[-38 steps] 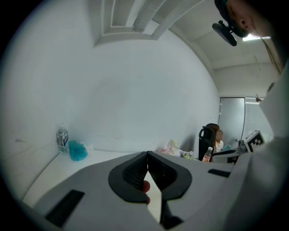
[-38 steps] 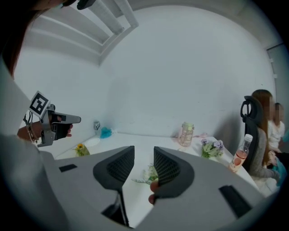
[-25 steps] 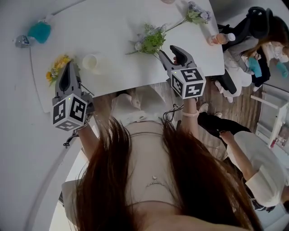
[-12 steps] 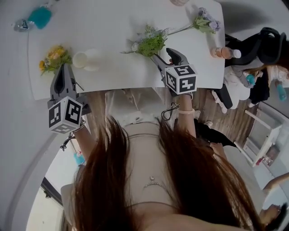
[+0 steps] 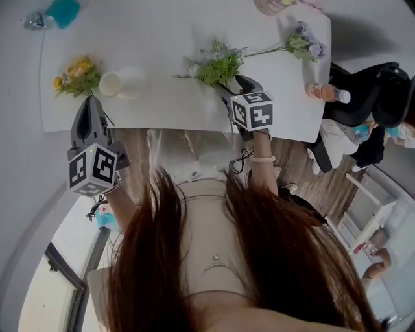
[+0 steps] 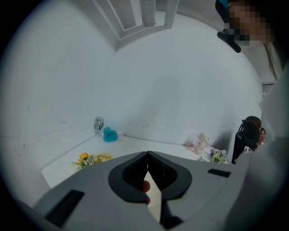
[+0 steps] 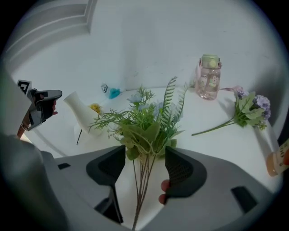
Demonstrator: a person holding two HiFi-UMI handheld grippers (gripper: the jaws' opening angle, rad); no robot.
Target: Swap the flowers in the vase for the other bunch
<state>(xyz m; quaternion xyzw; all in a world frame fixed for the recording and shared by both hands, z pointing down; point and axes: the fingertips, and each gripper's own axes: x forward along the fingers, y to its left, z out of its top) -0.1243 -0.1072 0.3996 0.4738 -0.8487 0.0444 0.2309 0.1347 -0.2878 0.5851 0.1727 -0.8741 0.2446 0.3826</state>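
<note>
Two grippers reach over the near edge of a white counter [image 5: 168,39]. The left gripper [image 5: 91,107] has its fingers closed on nothing, just short of a yellow bunch [image 5: 76,74]. The right gripper [image 7: 144,153] has its fingers opening, and the stems of a green bunch [image 7: 144,122] lie untouched between them on the counter. A white vase [image 5: 123,84] sits between the two bunches. Farther back are a purple sprig [image 5: 305,44] and a pink bottle [image 7: 208,77].

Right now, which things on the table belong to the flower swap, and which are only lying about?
Job: vase, yellow flowers, green bunch between the opening right tongs.
Lying about: purple sprig, pink bottle, orange bottle, water bottle, teal thing.
</note>
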